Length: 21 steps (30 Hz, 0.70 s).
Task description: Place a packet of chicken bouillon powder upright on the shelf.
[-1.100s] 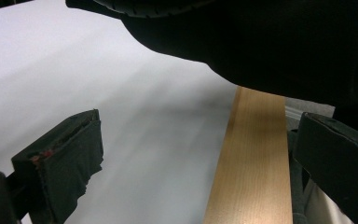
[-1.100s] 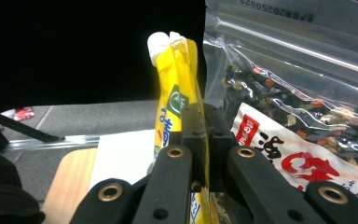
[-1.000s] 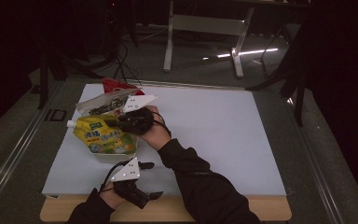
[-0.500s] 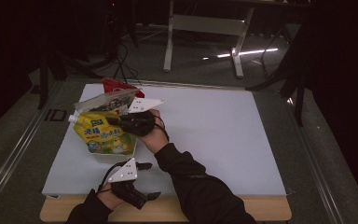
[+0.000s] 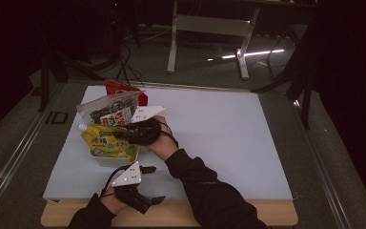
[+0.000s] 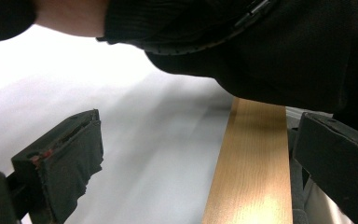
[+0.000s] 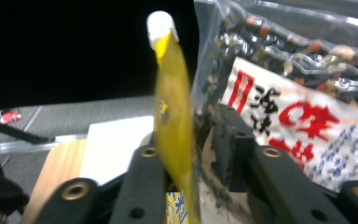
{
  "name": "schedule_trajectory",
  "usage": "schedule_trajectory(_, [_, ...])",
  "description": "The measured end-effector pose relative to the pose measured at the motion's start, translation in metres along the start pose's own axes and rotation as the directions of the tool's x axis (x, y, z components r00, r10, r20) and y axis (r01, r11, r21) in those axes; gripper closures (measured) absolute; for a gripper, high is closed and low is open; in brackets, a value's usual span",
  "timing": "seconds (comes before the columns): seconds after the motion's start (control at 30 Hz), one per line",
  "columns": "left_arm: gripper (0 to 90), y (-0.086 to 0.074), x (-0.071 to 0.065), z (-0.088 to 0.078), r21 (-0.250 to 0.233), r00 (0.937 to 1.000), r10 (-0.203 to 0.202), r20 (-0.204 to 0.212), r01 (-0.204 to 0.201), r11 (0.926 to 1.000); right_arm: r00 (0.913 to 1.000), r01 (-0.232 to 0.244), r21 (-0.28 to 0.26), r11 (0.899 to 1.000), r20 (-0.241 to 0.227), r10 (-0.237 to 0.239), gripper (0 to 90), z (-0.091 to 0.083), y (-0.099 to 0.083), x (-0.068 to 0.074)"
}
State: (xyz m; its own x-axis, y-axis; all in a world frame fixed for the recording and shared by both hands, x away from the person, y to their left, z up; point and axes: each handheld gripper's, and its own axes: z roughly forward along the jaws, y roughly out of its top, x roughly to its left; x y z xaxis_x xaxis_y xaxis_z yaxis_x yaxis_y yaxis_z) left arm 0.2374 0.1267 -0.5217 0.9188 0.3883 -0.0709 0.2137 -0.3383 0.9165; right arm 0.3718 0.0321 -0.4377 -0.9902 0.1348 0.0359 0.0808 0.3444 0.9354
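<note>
The yellow soft plastic pouch with a white screw cap [image 5: 106, 143] lies on the left part of the white sheet [image 5: 228, 138] that covers the desk [image 5: 267, 219]. What is in the pouch cannot be seen through its skin. Just behind it, touching or overlapping it, stands a clear plastic bag [image 5: 108, 112] filled with dark dried flakes and small orange bits; a white label with large red characters sits on its front, and those characters are not readable from the high view. Behind that bag a red packet [image 5: 119, 88] peeks out near the far left edge of the sheet.

The right tongs [image 5: 124, 135] are at the pouch. In the right gripper view the pouch [image 7: 173, 121] stands edge-on between the two black jaws, its cap [image 7: 161, 23] pointing up, and the jaws have just been opening; a gap shows on the side towards the clear bag [image 7: 298, 93], so they stand apart and do not clamp it. The left tongs [image 5: 153, 199] rest at the near edge of the desk, jaws wide apart with nothing between them, over the line where the sheet meets the bare wooden strip [image 6: 251, 168].

The right half of the sheet lies bare, with broad room for moving. The pouch carries a green band and small print, too small to read.
</note>
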Motion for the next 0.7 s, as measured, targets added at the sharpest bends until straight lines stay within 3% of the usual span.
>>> schedule_trajectory(0.2, [2.6,0.000,-0.001,0.001,0.002,1.0000,0.000,0.003,0.000,1.0000,0.9997,-0.009,0.012,1.000,0.021,0.009,58.8,-0.012,0.000,0.003])
schedule_trajectory(0.4, [2.6,0.001,-0.001,0.002,0.001,1.0000,0.001,0.004,-0.001,1.0000,0.9995,-0.008,0.028,1.000,0.031,0.007,54.0,-0.031,-0.004,0.005])
schedule_trajectory(0.7, [2.6,0.000,0.000,0.004,0.003,1.0000,-0.001,0.003,0.001,1.0000,0.9971,-0.042,0.038,0.998,0.065,0.039,44.8,-0.054,-0.020,0.001])
